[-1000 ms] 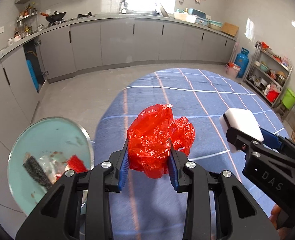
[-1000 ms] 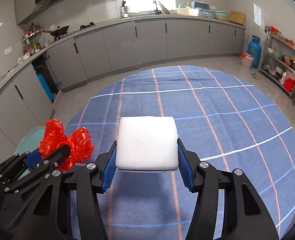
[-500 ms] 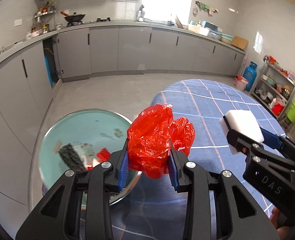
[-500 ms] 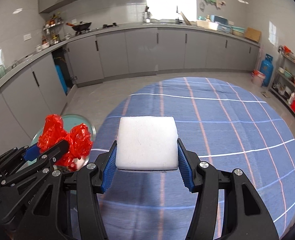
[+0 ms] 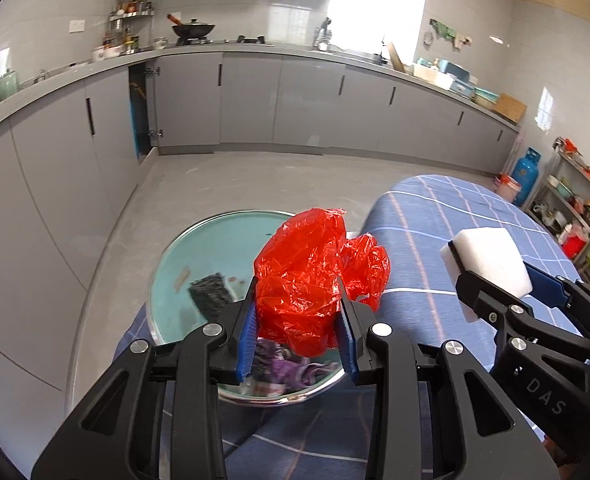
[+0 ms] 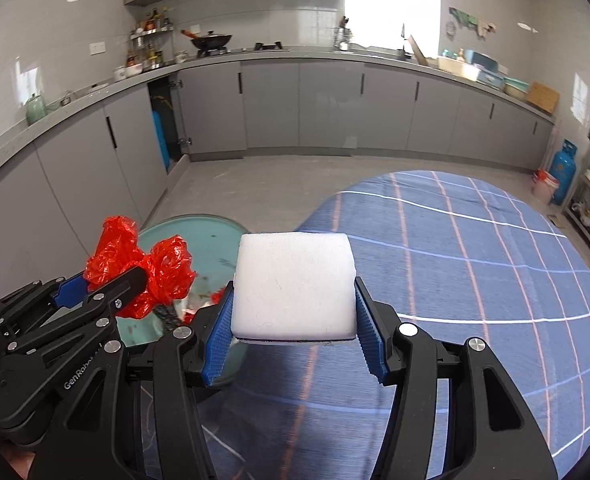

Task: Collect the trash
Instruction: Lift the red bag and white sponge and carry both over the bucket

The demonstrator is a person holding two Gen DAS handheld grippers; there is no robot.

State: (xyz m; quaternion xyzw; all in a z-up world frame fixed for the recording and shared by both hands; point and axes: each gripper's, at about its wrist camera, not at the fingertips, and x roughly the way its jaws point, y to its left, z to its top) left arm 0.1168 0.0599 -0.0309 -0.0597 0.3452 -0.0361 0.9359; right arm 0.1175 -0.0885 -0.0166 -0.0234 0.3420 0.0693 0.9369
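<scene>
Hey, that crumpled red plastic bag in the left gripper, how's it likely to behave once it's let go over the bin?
The red plastic bag looks thin and crinkled, so it is probably very light and floppy. Pinched in the left gripper, it bulges past the pads, so it may spring open. It might drift rather than drop straight into the bin.

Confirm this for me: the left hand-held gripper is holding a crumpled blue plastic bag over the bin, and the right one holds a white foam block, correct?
Not quite. The plastic bag in the left hand-held gripper is red, not blue, as the left wrist view shows. The rest stands: it is over the bin, and the right hand-held gripper holds the white foam block.
</scene>
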